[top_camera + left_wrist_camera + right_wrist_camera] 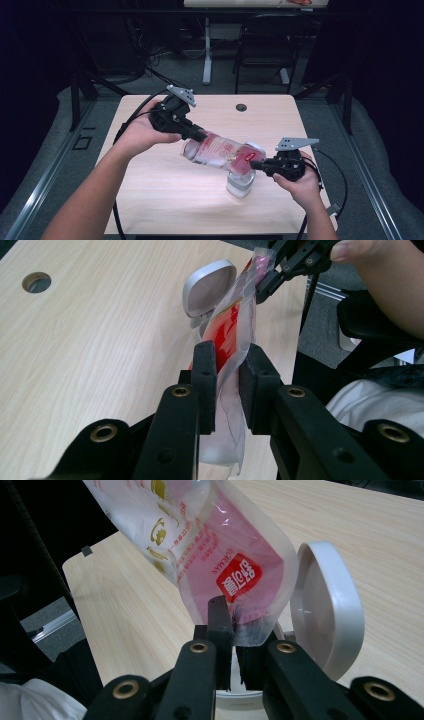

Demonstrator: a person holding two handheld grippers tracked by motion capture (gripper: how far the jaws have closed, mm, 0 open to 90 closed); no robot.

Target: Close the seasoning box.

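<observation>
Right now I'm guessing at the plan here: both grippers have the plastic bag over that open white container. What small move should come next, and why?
Probably raise the left gripper a little to steepen the bag. It is shut on the upper end, while the right gripper is shut on the lower corner, just above the white container, whose lid stands open. A steeper tilt should send any contents toward that corner.

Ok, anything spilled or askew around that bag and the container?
Nothing spilled. The bag hangs slanted between the left gripper and right gripper, above the container, whose lid stands open.
</observation>
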